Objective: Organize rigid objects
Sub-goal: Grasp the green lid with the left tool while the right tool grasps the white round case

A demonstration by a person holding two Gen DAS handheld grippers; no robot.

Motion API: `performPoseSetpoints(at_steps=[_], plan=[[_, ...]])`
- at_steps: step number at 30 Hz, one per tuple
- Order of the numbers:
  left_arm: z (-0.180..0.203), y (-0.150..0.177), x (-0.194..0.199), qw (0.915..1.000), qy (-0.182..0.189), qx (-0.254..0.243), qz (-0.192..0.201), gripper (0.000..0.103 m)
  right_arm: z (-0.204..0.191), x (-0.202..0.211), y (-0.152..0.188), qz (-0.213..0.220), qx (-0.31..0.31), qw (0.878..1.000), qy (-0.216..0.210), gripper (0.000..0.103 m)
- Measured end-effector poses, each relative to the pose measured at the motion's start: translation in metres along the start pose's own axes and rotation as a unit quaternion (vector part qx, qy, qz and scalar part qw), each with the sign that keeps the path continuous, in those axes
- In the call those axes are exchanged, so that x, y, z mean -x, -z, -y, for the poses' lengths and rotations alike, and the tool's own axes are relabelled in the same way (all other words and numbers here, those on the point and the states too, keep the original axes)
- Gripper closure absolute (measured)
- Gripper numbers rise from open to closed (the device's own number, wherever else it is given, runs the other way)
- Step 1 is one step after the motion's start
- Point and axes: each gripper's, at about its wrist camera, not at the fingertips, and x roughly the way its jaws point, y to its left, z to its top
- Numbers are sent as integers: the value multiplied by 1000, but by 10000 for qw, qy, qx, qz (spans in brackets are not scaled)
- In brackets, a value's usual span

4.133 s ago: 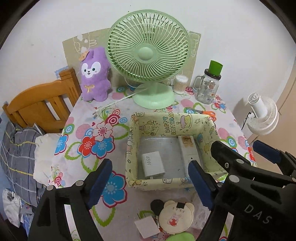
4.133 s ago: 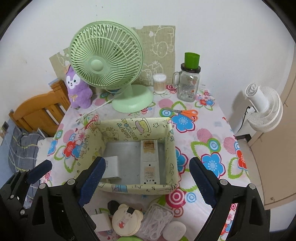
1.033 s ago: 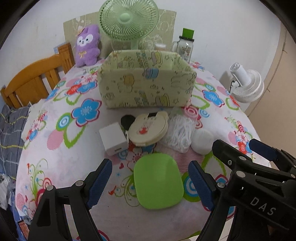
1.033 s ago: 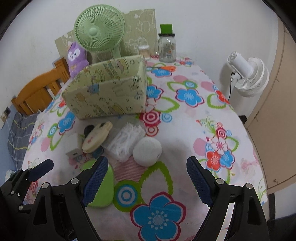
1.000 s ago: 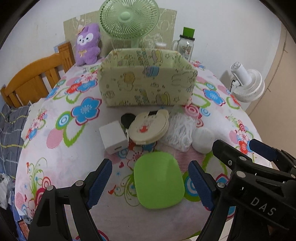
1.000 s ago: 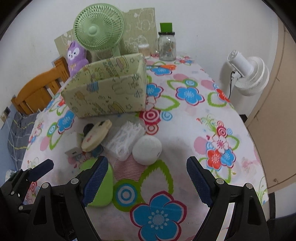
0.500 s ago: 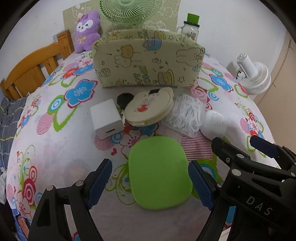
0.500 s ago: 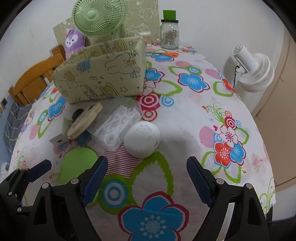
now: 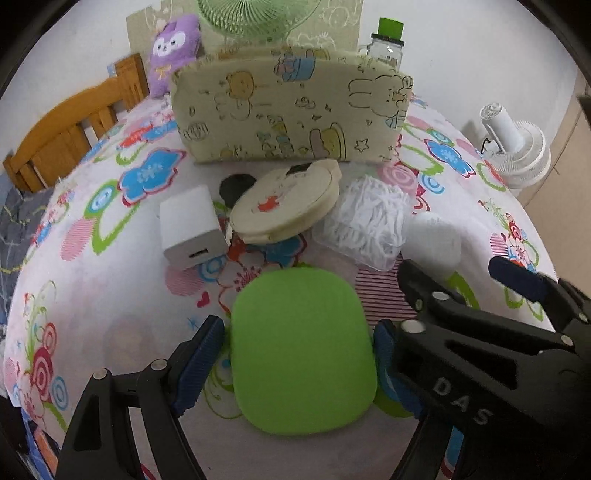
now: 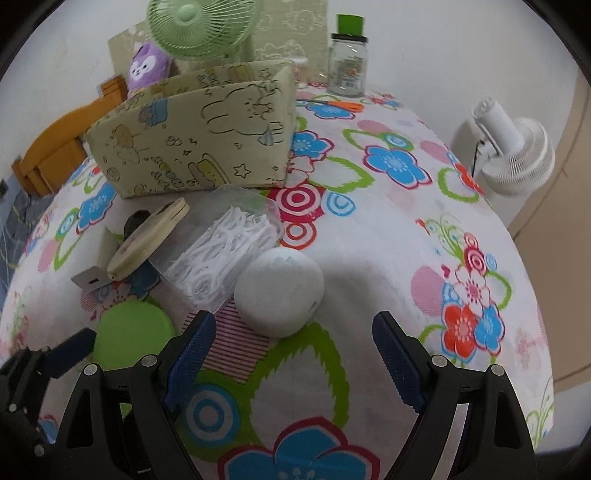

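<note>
We are lowering both grippers toward the items lying loose on the flowered counter [image 10: 388,236]; a second ago they sat smaller and farther off in both views, and four seconds ago we were looking down into the fabric bin [image 9: 291,118] from above, whereas now only its front wall is facing us.

The left gripper [image 9: 295,360] is straddling the green rounded case [image 9: 301,350], which is lying flat on the counter. Its blue fingers [image 9: 195,363] are standing wide on either side of the case and are closing slightly; the left pad is still showing a gap, and whether the right pad is touching the case edge we cannot tell. Half a second ago the case was sitting a little farther ahead between the pads.

The right gripper [image 10: 291,354] is hanging with its fingers [image 10: 397,363] wide apart and empty, just short of the white rounded puck [image 10: 279,291], which is now looming larger than before.

Beyond the green case, the white charger cube [image 9: 190,227], the cream round bear compact [image 9: 286,201] propped at a tilt, and the clear box of floss picks [image 9: 365,221] are clustered just in front of the bin, unmoved. The green desk fan [image 10: 201,26], purple plush [image 9: 173,51] and glass jar [image 10: 347,62] are standing behind the bin.
</note>
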Motion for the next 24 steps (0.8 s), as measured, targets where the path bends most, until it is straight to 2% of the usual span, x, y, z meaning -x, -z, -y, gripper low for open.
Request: performPoseSetpoints(at_steps=[4, 6, 9, 19, 24], plan=[[2, 0, -1, 9999, -131, -16, -19, 19, 3, -3, -1, -21, -71, 10000, -34, 16], [5, -3, -1, 9998, -164, -24, -58, 25, 8, -5, -2, -53, -225, 9997, -74, 18], [9, -8, -3, 9995, -242, -67, -166, 25, 12, -8, -5, -81, -298, 9994, -126, 22], [8, -18, -8, 9995, -216, -139, -159, 26, 10, -15, -16, -80, -146, 9997, -180, 24], [5, -22, -11, 9995, -198, -136, -187, 26, 9, -20, -21, -124, -122, 9996, -210, 30]])
